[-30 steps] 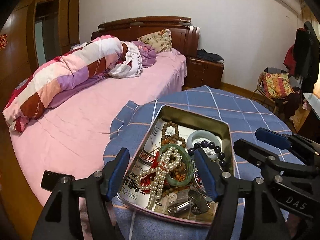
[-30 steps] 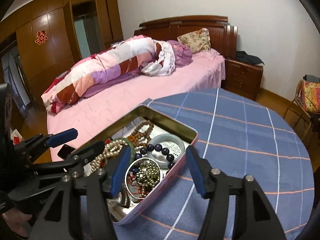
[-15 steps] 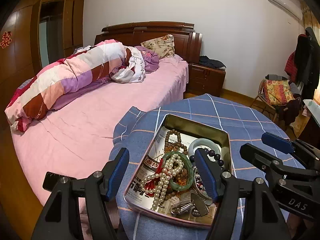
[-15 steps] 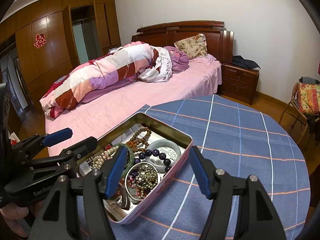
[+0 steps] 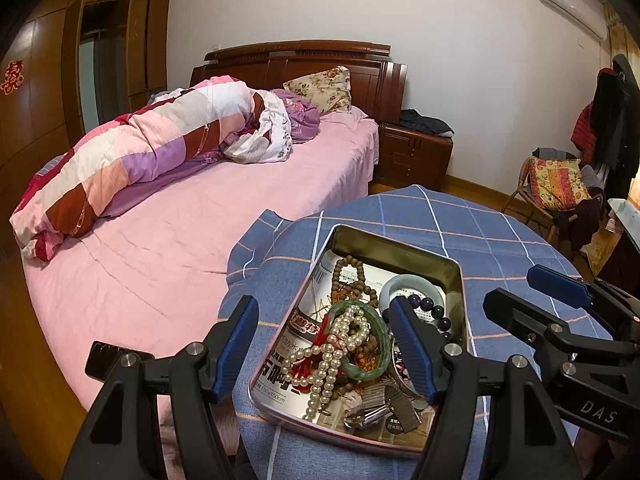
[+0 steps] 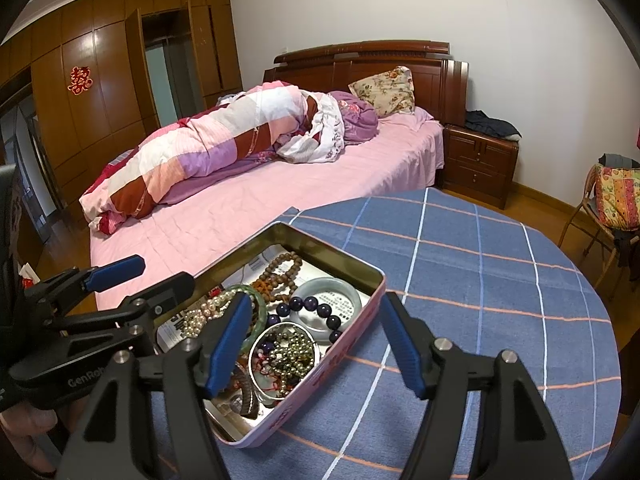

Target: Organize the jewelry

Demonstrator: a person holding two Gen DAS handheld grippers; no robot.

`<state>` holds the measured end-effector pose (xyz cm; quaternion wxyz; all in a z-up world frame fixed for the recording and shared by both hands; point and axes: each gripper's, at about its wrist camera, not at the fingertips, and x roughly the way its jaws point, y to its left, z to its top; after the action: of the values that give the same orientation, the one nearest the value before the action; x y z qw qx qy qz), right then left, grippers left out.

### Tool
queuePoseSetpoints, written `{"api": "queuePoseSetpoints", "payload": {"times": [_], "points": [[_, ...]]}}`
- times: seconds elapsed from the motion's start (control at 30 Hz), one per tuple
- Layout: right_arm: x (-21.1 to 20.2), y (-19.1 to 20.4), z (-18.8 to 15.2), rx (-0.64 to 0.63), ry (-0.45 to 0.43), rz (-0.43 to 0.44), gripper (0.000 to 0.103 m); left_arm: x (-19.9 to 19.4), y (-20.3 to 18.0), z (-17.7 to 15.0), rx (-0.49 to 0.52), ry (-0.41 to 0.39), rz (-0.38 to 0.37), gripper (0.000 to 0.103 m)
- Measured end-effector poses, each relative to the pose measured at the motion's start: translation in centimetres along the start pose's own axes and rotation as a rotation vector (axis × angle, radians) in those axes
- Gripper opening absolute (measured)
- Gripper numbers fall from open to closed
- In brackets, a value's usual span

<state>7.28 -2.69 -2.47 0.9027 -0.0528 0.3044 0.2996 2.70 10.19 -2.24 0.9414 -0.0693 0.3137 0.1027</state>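
Observation:
A pink metal tin point(image 5: 400, 246) point(image 6: 352, 332) sits on the blue checked tablecloth, full of tangled jewelry. In it lie a white pearl strand point(image 5: 332, 356), a green jade bangle point(image 5: 380, 360), brown wooden beads point(image 5: 352, 276) point(image 6: 280, 270), a pale jade bangle point(image 5: 412, 286) point(image 6: 328, 286), a dark purple bead bracelet point(image 6: 316, 308) and a silver bangle around small metallic beads point(image 6: 286, 354). My left gripper point(image 5: 324, 344) is open and empty above the tin's near left part. My right gripper point(image 6: 316, 340) is open and empty above the tin's right rim.
The round table with the blue cloth point(image 6: 480, 280) stands against a bed with a pink sheet point(image 5: 180, 232) and a rolled quilt point(image 5: 152, 152). A wooden nightstand point(image 6: 480, 160) and a chair with clothes point(image 5: 560, 184) stand beyond.
Both grippers have drawn back and risen a little from the tin, so it looks smaller and lower. Both stayed open. The jewelry has not moved.

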Motion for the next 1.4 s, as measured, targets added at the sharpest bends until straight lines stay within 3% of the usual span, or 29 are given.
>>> {"api": "queuePoseSetpoints", "payload": {"times": [1.4], "points": [[0.21, -0.45, -0.49, 0.002, 0.001, -0.005, 0.073, 0.35, -0.10, -0.23, -0.005, 0.018, -0.010, 0.068]]}}
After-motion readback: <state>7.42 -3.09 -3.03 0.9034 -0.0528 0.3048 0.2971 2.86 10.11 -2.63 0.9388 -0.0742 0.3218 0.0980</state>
